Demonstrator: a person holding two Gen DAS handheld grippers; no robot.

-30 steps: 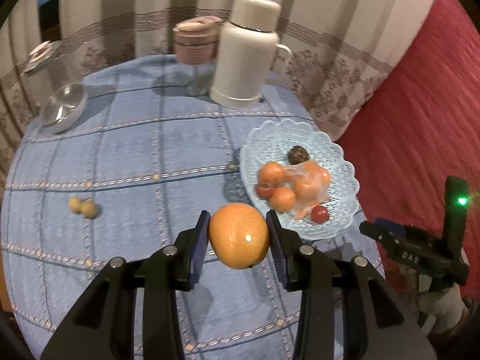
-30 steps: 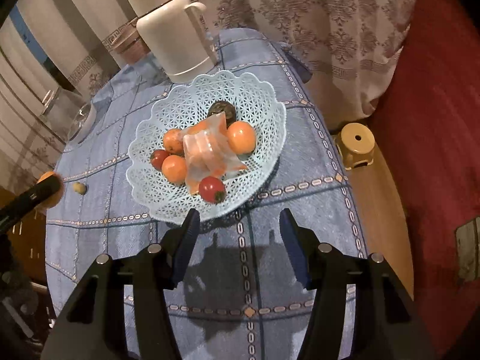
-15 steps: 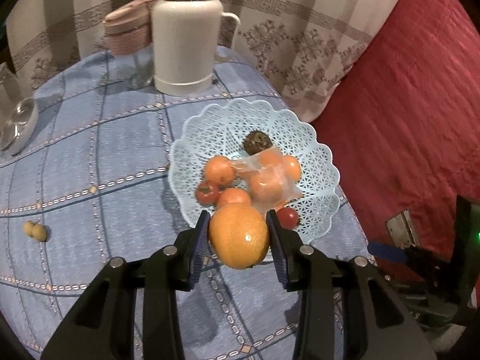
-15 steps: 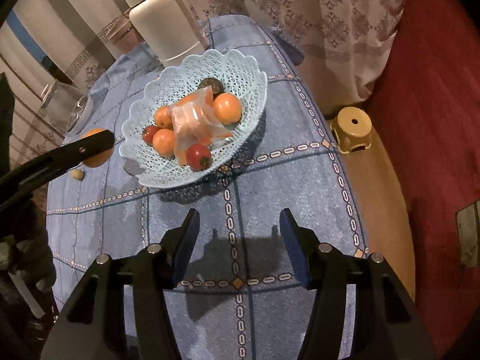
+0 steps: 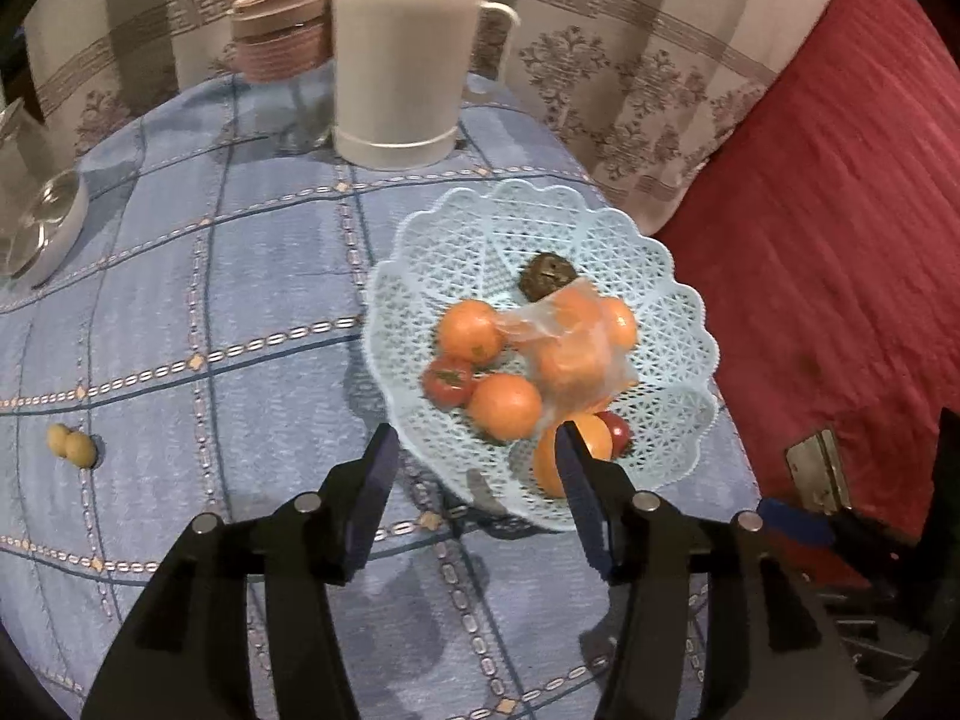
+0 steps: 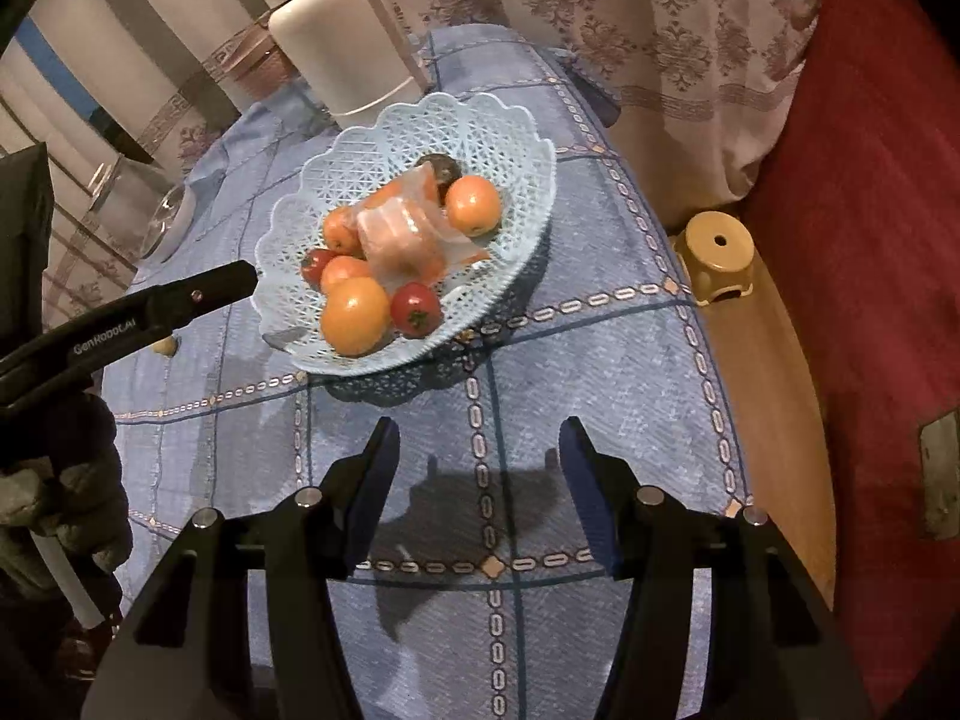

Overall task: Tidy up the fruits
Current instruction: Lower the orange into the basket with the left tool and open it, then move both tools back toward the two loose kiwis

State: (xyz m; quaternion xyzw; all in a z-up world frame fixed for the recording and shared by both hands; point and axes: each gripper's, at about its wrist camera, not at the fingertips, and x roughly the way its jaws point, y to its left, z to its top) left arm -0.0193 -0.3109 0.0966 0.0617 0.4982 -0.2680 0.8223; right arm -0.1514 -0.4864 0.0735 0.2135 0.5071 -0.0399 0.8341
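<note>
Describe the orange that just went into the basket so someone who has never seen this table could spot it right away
Find the pale blue lattice basket on the blue checked tablecloth, in front of the white thermos. The orange lies at the basket's near rim, beside a red tomato. It is the biggest fruit there, bare rather than bagged, closest to the left gripper, whose jaws are opening with nothing between them.

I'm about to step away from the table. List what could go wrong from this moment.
The large orange lies at the basket's near rim, just inside; it might roll out. The left claw, jaws opening with nothing between them, hangs close to that rim and could knock the light basket. Two small yellow fruits could be forgotten.
</note>
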